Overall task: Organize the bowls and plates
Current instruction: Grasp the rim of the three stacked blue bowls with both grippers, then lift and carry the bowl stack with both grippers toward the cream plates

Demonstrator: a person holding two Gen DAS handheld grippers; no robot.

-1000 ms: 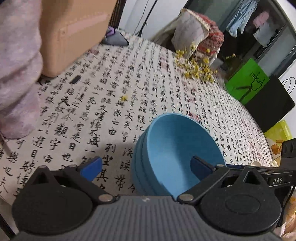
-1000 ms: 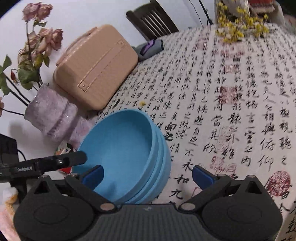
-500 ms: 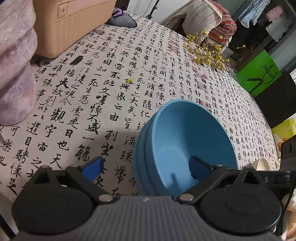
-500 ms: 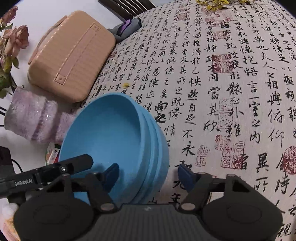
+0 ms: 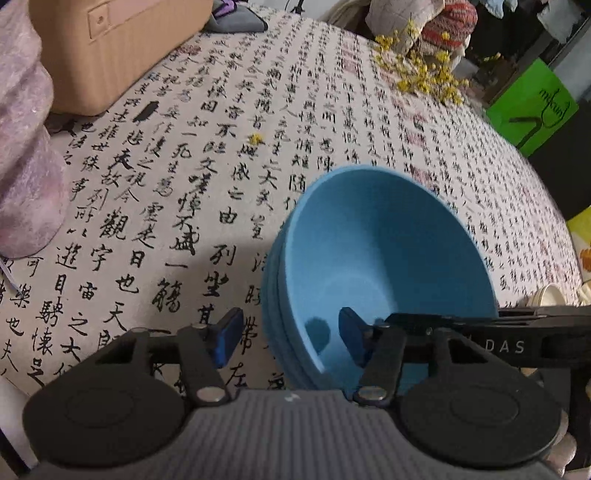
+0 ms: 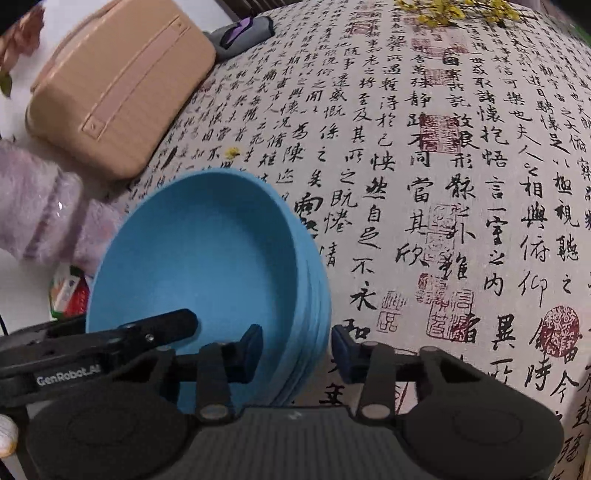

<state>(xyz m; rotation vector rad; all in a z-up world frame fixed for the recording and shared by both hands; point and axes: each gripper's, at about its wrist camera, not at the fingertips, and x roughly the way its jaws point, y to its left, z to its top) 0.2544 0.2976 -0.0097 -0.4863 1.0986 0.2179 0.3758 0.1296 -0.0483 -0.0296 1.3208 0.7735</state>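
A stack of blue bowls (image 5: 376, 258) stands on the calligraphy tablecloth, seen also in the right wrist view (image 6: 199, 266). My left gripper (image 5: 290, 338) straddles the stack's left rim, one blue pad outside, one inside, with gaps to the wall. My right gripper (image 6: 297, 350) straddles the opposite rim the same way, its pads narrowed close to the wall; contact is unclear. Each gripper's arm shows across the bowl in the other's view.
A tan hard case (image 6: 118, 85) and a fuzzy pink vase (image 5: 26, 155) stand at the back left. Yellow flowers (image 5: 424, 74) lie at the far edge. A grey pouch (image 6: 243, 35) is beside the case. A small white cup (image 5: 550, 295) sits at right.
Both grippers have narrowed their jaws around the bowl stack's rims, and both views have shifted forward and tilted down over the table.
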